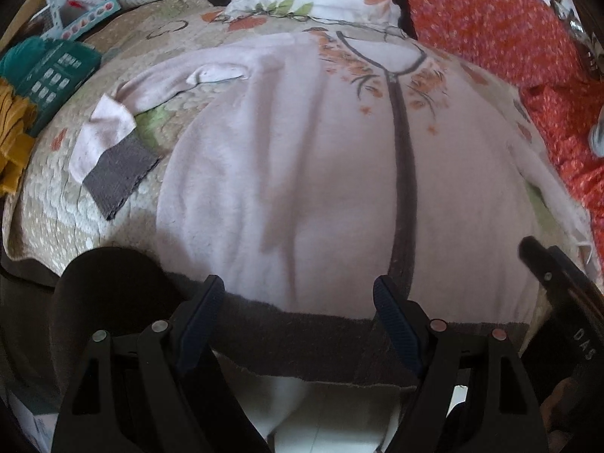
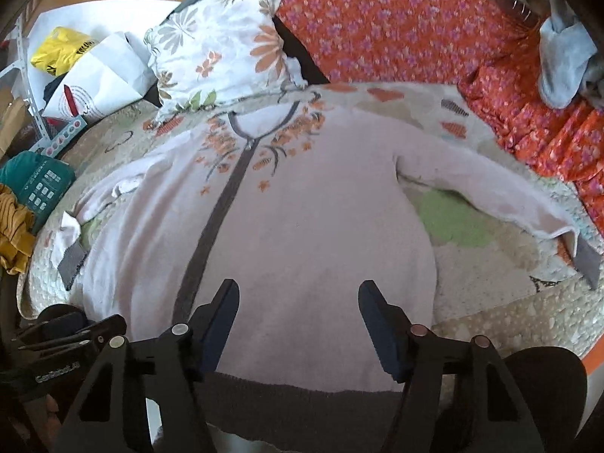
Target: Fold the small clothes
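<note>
A pale pink zip-up cardigan (image 1: 302, 158) with a grey zip band, grey hem and orange flower embroidery lies face up and spread flat on the quilted bed; it also shows in the right wrist view (image 2: 302, 226). Its left sleeve (image 1: 113, 139) is bent with a grey cuff; its right sleeve (image 2: 509, 204) stretches out to the right. My left gripper (image 1: 298, 290) is open just above the grey hem (image 1: 302, 324), left of the zip. My right gripper (image 2: 298, 294) is open above the lower body, right of the zip. Neither holds anything.
A floral pillow (image 2: 226, 49) and an orange flowered cover (image 2: 415, 26) lie at the head of the bed. A teal box (image 1: 53, 75), yellow cloth (image 1: 11, 143) and paper bags (image 2: 102, 79) crowd the left side. The quilt (image 2: 490, 283) shows at right.
</note>
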A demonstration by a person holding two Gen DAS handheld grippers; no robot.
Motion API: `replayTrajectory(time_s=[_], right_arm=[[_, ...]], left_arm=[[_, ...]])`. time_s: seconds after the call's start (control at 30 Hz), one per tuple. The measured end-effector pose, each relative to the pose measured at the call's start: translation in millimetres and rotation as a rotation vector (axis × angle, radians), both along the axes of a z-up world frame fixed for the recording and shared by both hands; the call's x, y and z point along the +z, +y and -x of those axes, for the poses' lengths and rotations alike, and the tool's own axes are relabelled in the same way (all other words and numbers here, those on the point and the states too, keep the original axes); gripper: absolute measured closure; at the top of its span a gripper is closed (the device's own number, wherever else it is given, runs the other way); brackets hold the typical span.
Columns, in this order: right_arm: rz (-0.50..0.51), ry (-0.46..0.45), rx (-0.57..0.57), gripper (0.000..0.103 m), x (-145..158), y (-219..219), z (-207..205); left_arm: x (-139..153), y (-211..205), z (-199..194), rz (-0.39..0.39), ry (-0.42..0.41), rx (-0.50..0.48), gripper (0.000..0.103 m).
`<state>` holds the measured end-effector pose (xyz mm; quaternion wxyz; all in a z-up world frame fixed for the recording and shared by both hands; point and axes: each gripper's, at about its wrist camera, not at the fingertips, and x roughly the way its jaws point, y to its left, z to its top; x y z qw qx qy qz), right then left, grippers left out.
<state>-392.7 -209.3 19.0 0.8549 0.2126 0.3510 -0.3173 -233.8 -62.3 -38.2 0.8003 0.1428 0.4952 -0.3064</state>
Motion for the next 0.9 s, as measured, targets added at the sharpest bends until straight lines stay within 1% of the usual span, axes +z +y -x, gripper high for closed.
replayTrajectory(time_s=[0.17, 0.37, 0.63, 0.9], right_arm=[[-0.045, 0.003, -0.009, 0.032, -14, -10, 0], [-0.091, 0.002, -0.037, 0.032, -25, -30, 1], [-0.147, -0.003, -0.061, 0.032, -34, -43, 4], [-0.162, 0.002, -0.093, 0.032, -33, -52, 9]], left_arm=[[-6, -24, 8, -0.051, -0.006, -0.063, 0.023], [-10, -44, 13, -0.077, -0.009, -0.102, 0.023], [-16, -48, 9, -0.094, 0.009, -0.104, 0.023], [-17, -46, 5, -0.078, 0.030, -0.096, 0.023]])
